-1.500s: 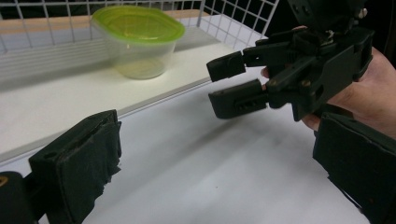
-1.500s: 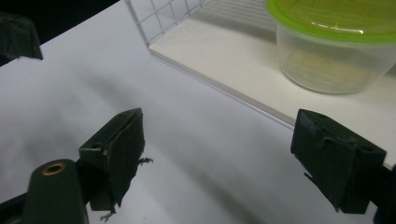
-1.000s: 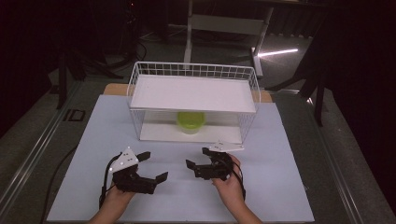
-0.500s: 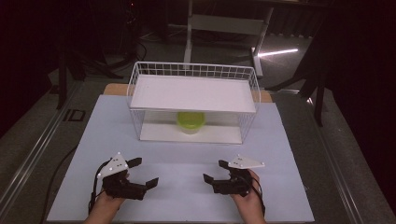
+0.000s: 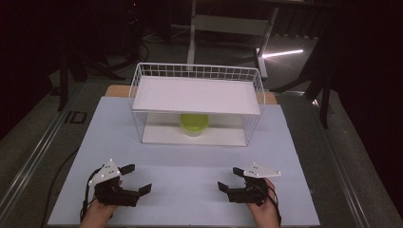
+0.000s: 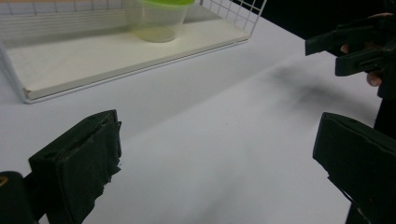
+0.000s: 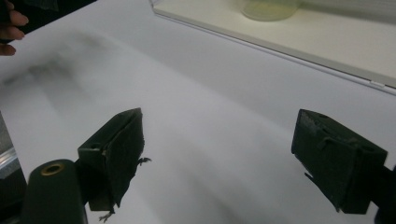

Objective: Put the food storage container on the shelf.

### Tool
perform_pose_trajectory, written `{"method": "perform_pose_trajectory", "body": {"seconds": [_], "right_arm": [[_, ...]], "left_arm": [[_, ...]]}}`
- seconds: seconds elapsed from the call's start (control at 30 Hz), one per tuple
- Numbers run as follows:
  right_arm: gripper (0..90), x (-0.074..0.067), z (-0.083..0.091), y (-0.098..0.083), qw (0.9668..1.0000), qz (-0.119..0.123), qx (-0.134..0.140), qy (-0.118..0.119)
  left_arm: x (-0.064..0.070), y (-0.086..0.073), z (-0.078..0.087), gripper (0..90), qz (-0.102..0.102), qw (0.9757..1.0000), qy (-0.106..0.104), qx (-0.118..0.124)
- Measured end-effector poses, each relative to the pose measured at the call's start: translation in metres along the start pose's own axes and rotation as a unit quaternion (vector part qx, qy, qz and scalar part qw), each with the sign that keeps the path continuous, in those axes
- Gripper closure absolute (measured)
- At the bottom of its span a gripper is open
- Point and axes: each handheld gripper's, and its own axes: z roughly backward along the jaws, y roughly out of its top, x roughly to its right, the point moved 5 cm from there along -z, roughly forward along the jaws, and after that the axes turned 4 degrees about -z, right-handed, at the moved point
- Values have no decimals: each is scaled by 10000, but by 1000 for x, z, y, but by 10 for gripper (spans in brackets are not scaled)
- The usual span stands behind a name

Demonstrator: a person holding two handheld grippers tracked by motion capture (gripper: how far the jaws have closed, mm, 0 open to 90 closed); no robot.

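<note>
A clear tub with a green lid (image 5: pixel 194 124) stands on the lower white board (image 5: pixel 161 134) of a white wire rack (image 5: pixel 197 73), under its upper shelf. My left gripper (image 5: pixel 139 177) rests low at the front left of the pale mat, open, nothing between its jaws. My right gripper (image 5: pixel 228 178) is at the front right, also open and empty, its jaws pointing left. In the left gripper view the left gripper (image 6: pixel 217 158) points toward the tub (image 6: pixel 156 21), with the right gripper (image 6: pixel 355 44) at upper right. The right gripper (image 7: pixel 224 154) faces bare mat, with the tub (image 7: pixel 268 8) far off.
The pale mat (image 5: pixel 190 161) covers the table, and the rack stands at its back middle. Dark floor and a stand's legs (image 5: pixel 192 33) lie beyond. A cable (image 5: pixel 62 166) trails off the mat's left side. A hand (image 7: pixel 14 21) shows at the right gripper view's top left.
Both grippers have drawn back toward the front edge and spread apart, left one going left, right one going right. Both stay open. The tub has not moved.
</note>
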Motion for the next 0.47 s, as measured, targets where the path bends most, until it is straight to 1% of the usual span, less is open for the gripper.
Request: {"method": "perform_pose_trajectory", "body": {"seconds": [0.07,0.1,0.17,0.2,0.3,0.4,0.47], "right_arm": [[170,1,0,-3,10000,-18,-10,-9],[170,3,0,-6,9999,70,-62,-46],[170,3,0,-8,9999,108,-75,-76],[170,4,0,-9,9999,91,-68,-44],[170,5,0,-10,9999,119,-60,-59],[170,7,-1,-10,10000,68,-43,-40],[170,8,-1,-10,10000,39,-21,-6]], "left_arm": [[-1,-3,-1,20,23,10000,-9,14],[-2,-4,-1,20,38,10000,-27,15],[-2,-6,-3,20,74,10000,-61,9],[-2,-7,-3,20,58,10000,-72,-9],[-1,-7,-4,20,-12,10000,-77,2],[1,-7,-5,20,-10,10000,-82,27],[2,-7,-6,20,-55,10000,-63,12]]}}
